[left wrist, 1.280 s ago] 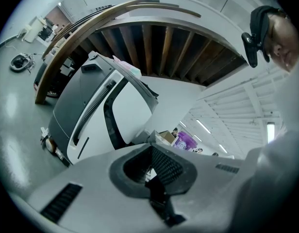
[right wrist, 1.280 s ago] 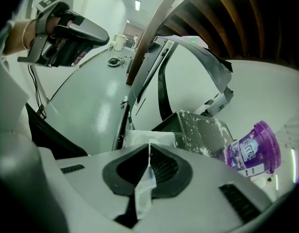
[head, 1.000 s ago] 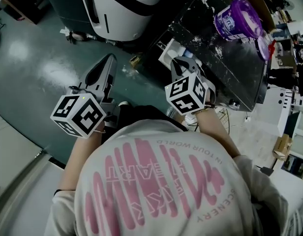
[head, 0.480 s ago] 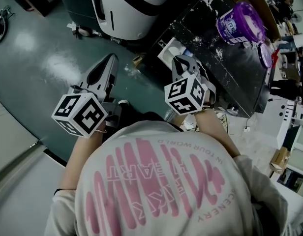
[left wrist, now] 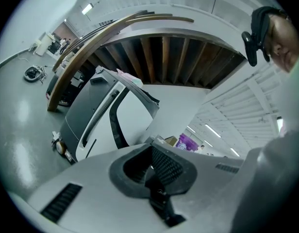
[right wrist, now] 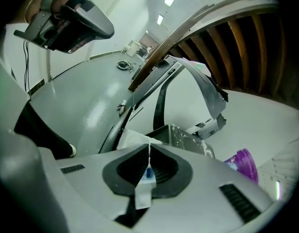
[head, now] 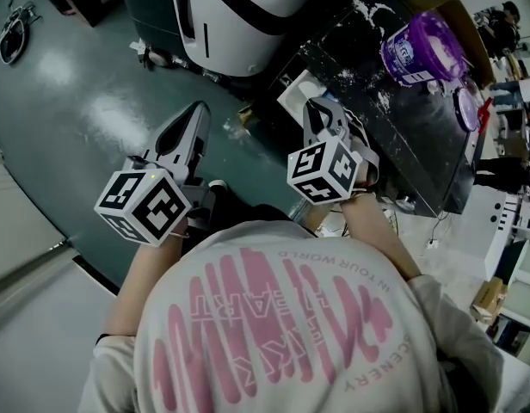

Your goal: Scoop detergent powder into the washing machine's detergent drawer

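Observation:
A purple detergent tub point(head: 422, 48) stands open on the black, powder-dusted machine top point(head: 403, 136); its lid point(head: 465, 106) lies beside it. At the top's near-left corner sits a white compartment point(head: 298, 93), apparently the detergent drawer. My right gripper point(head: 317, 108) hovers just over that corner. In the right gripper view its jaws point(right wrist: 149, 165) are shut on a thin white strip with a blue spot point(right wrist: 145, 183), seemingly the scoop's handle; no bowl is visible. My left gripper point(head: 194, 114) hangs over the floor to the left, shut and empty point(left wrist: 150, 171).
A large white rounded appliance with a black band point(head: 239, 7) stands on the grey-green floor point(head: 67, 119) behind the left gripper. Boxes and white shelving point(head: 506, 222) crowd the right edge. My body and pink-printed shirt point(head: 282, 325) fill the lower frame.
Hardly anything: the head view has drifted a little, so the scene sits slightly lower and to the right. Both grippers keep their places and stay shut.

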`<act>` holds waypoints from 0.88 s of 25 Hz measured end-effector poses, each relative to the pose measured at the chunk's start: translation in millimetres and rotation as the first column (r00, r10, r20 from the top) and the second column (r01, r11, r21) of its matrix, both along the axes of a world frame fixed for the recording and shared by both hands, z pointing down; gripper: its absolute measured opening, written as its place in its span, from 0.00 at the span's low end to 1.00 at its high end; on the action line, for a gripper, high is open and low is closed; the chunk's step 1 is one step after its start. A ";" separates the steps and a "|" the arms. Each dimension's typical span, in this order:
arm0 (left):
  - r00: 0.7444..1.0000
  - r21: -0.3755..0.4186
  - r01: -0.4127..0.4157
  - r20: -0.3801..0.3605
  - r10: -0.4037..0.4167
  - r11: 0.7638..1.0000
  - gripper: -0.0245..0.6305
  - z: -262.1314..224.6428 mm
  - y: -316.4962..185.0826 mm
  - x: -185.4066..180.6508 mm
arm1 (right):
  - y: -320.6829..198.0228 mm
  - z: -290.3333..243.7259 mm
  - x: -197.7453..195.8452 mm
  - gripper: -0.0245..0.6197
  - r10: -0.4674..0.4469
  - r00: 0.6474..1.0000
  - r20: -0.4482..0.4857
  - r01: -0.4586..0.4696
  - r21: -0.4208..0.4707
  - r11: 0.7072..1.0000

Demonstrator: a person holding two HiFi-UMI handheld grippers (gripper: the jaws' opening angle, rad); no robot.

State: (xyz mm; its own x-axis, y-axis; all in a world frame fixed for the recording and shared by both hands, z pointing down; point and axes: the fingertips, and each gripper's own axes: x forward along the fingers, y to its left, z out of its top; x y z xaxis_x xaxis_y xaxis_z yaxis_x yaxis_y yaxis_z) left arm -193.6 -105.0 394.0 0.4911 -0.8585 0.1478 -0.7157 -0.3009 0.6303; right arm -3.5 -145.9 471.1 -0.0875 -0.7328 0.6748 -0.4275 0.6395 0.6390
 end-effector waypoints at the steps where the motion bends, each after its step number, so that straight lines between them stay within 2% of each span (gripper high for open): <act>1: 1.000 0.003 0.002 0.002 -0.002 1.000 0.04 -1.3 1.7 0.0 | 0.0 -1.6 -0.1 0.05 -0.007 1.000 -0.008 0.007 0.010 1.000; 15: 1.000 0.039 0.024 -0.001 -0.024 0.999 0.04 -17.0 16.2 0.4 | 7.4 -22.9 -1.0 0.05 -0.109 0.980 -0.166 0.133 0.140 0.981; 22: 0.999 0.049 0.031 -0.007 -0.031 0.998 0.04 -17.4 25.5 -2.3 | 12.6 -28.2 -5.6 0.05 -0.143 0.963 -0.231 0.184 0.171 0.968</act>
